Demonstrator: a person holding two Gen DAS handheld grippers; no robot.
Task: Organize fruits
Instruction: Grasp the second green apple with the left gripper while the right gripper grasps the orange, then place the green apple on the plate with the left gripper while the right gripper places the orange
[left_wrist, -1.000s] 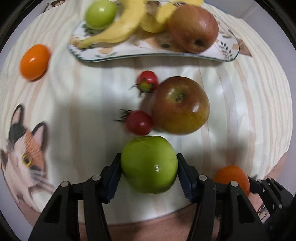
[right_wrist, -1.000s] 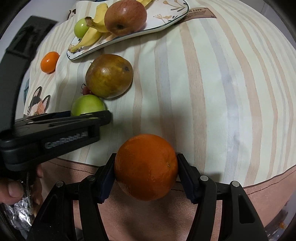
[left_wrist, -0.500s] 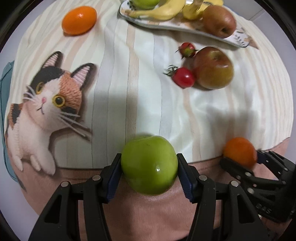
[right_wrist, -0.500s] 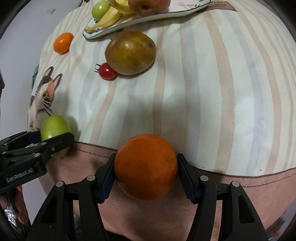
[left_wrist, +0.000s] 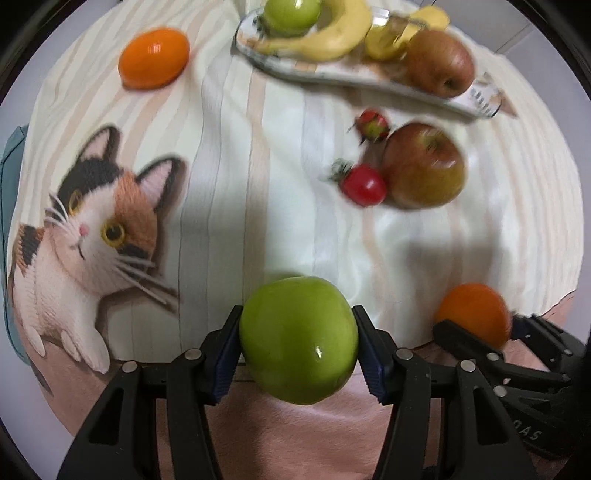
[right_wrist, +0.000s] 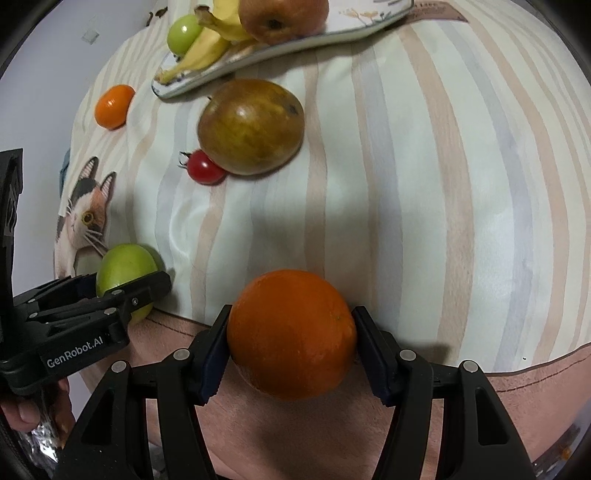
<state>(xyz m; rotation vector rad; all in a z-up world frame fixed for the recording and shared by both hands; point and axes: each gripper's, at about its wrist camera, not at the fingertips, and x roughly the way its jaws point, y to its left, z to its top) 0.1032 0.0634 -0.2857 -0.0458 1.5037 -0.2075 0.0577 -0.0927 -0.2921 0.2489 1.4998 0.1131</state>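
Note:
My left gripper (left_wrist: 298, 341) is shut on a green apple (left_wrist: 298, 339), held over the near edge of the striped tablecloth; it also shows in the right wrist view (right_wrist: 125, 273). My right gripper (right_wrist: 291, 334) is shut on an orange (right_wrist: 291, 334), seen at the right in the left wrist view (left_wrist: 474, 312). At the far side a plate (left_wrist: 369, 79) carries a banana (left_wrist: 332, 37), a small green fruit (left_wrist: 290, 13) and a red apple (left_wrist: 439, 62). On the cloth lie a brownish apple (left_wrist: 424, 166), two red cherry tomatoes (left_wrist: 364, 184) (left_wrist: 373, 123) and a small orange fruit (left_wrist: 153, 59).
The tablecloth has a printed cat (left_wrist: 85, 229) at the left and a pink border (right_wrist: 517, 369) along the near edge. A hand (right_wrist: 22, 410) grips the left tool's handle at the lower left of the right wrist view.
Both grippers pulled back from the fruit toward the near table edge, each still holding its fruit. In the last half second the left one swung forward again, closer to the plate.

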